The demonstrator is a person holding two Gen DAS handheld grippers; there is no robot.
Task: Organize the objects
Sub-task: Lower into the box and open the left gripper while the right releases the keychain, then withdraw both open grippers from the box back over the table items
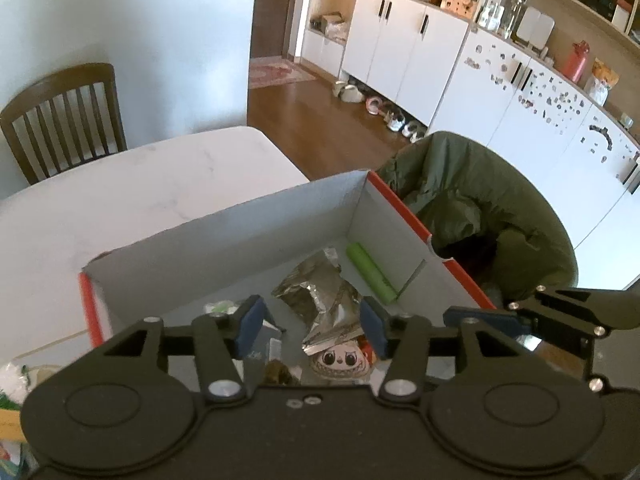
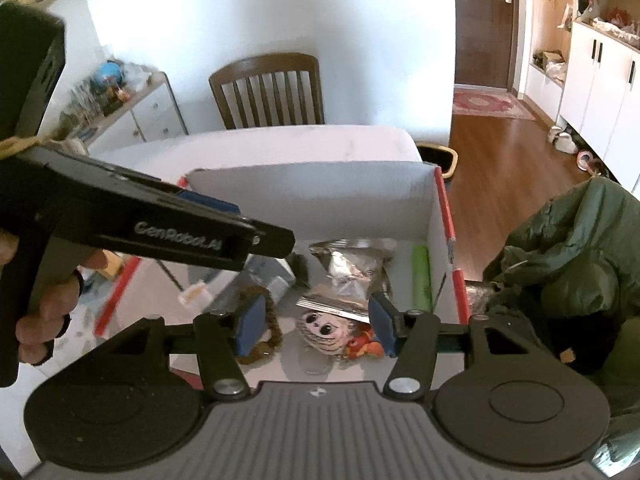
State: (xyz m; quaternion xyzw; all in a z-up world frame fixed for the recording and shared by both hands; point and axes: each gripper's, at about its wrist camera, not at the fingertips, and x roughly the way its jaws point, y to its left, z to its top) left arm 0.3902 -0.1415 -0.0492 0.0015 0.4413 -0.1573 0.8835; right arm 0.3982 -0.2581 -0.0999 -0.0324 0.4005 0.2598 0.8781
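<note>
Doll btwn open left tongs (in box).

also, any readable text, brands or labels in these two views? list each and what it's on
"GenRobot.AI": embossed on the black finger of the left gripper, seen in the right wrist view.
Small white logo mark on the right gripper body: a symbol, not letters.
Silver foil packet and doll in the box: no legible print.
Cabinet stickers, shelf items: too small to read.

Red-edged white box, green tube
</note>
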